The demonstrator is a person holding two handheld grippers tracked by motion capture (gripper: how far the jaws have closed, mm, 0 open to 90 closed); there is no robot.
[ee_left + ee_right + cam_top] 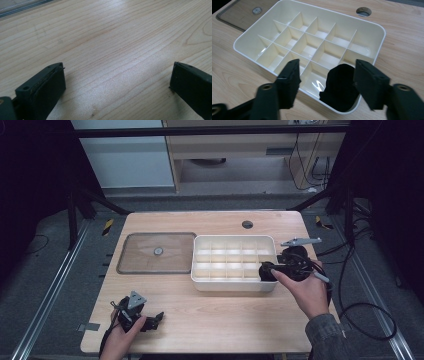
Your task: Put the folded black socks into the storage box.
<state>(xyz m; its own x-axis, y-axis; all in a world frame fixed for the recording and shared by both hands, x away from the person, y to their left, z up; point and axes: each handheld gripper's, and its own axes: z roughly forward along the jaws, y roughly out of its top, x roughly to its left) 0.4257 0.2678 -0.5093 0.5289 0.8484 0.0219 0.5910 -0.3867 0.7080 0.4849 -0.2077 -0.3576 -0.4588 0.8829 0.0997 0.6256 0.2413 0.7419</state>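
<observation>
A white tray (233, 241) divided into several compartments sits right of the table's middle. In the right gripper view a black object (340, 87) lies in the tray's (375, 37) nearest corner compartment, close against the inner side of one jaw. My right gripper (327, 66) hangs open just above that corner, its jaws apart and clamping nothing; the high view shows it (267, 270) at the tray's near right end. My left gripper (157, 317) rests low at the table's front left. Its jaws (118, 67) stand wide open over bare wood.
A flat clear lid (140, 260) with a round knob (158, 251) lies left of the tray, also visible in the right gripper view (242, 12). A cable hole (247, 224) sits near the table's far edge. Cables trail off the right side.
</observation>
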